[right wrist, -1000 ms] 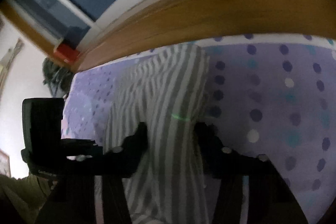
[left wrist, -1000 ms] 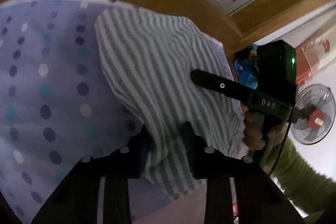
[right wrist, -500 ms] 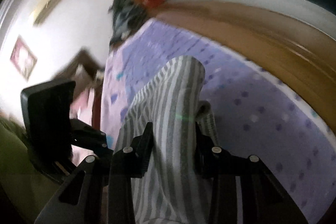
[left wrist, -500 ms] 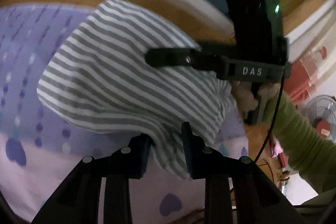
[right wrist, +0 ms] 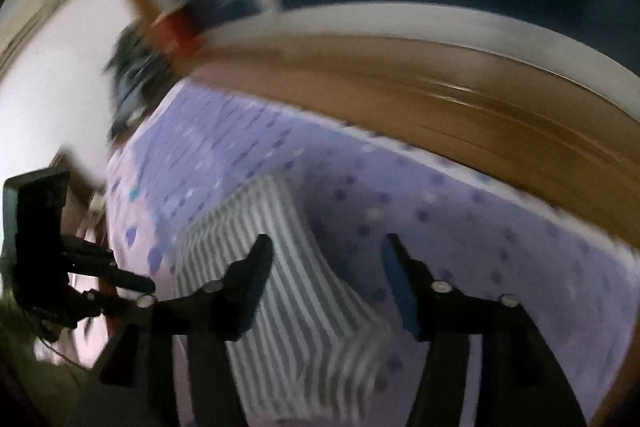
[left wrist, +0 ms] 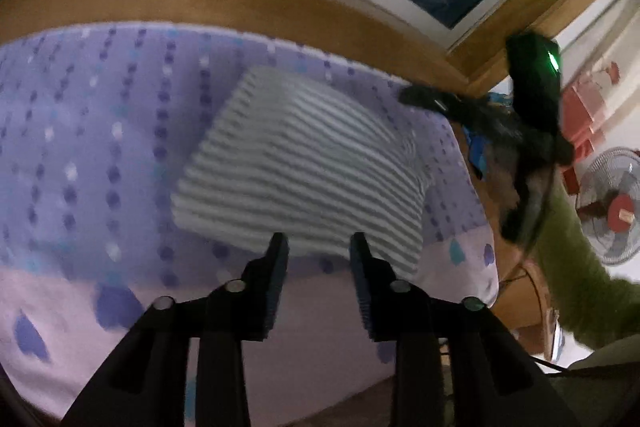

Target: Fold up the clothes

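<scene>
Striped garment [left wrist: 304, 167]: grey-and-white, folded into a flat rectangle, lying on the dotted purple bedsheet [left wrist: 80, 147].

A grey-and-white striped garment [left wrist: 304, 163] lies folded into a rough rectangle on a purple bedsheet [left wrist: 88, 131] printed with rows of dots. The left gripper [left wrist: 318, 247] hovers at the garment's near edge, its two black fingers [left wrist: 276, 267] spread apart with nothing between them. To the right, the right gripper [left wrist: 416, 95] reaches in over the far right corner of the garment; its body carries a lit green light, and blur hides how its fingers stand. A green sleeve [left wrist: 580, 259] leads away from it. A wooden headboard [left wrist: 240, 3] curves behind the bed. A standing fan [left wrist: 612, 207] is at the right edge.
</scene>
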Available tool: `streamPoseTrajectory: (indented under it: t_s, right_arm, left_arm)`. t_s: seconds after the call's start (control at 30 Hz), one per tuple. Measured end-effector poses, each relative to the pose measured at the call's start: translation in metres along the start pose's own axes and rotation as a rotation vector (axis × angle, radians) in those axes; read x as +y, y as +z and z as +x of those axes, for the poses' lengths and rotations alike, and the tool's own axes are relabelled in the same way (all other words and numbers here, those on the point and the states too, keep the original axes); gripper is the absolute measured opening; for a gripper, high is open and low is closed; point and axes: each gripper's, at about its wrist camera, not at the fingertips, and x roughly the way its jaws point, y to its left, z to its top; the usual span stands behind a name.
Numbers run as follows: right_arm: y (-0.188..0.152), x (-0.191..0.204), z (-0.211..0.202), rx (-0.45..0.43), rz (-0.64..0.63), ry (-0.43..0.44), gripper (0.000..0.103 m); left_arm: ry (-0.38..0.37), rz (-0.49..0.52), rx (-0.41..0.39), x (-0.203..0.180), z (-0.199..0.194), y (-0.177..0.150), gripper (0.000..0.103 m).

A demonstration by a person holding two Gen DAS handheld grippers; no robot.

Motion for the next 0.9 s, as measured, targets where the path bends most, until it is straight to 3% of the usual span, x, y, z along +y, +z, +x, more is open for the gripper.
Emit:
streamPoseTrajectory:
  t_s: [0.07, 0.23, 0.4, 0.53, 0.7, 0.9]
  right_arm:
    - [-0.016, 0.001, -0.014, -0.033, 0.101, -0.050, 0.063]
    - [-0.069, 0.020, -0.032, -0.096, 0.400, -0.177, 0.063]
    - [-0.105, 0.039, -0.025, -0.129, 0.642, -0.222, 0.063]
    - [-0.113, 0.043, -0.013, -0.135, 0.725, -0.241, 0.063]
    - [-0.112, 0.042, 0.005, -0.111, 0.725, -0.340, 0.063]
    - [-0.120, 0.031, 0.016, -0.131, 0.793, -0.348, 0.069]
  left_arm:
    - [0.001, 0.050, 0.023, 0.009, 0.003, 0.017, 0.048]
    - [-0.053, 0.184, 0.088, 0.027, 0.020, 0.061, 0.049]
    - [-0.067, 0.266, 0.175, 0.041, 0.051, 0.085, 0.050]
    - [-0.104, 0.259, 0.226, 0.050, 0.070, 0.086, 0.050]
    - [-0.186, 0.243, 0.256, 0.055, 0.087, 0.089, 0.050]
    - [-0.228, 0.229, 0.290, 0.059, 0.094, 0.095, 0.051]
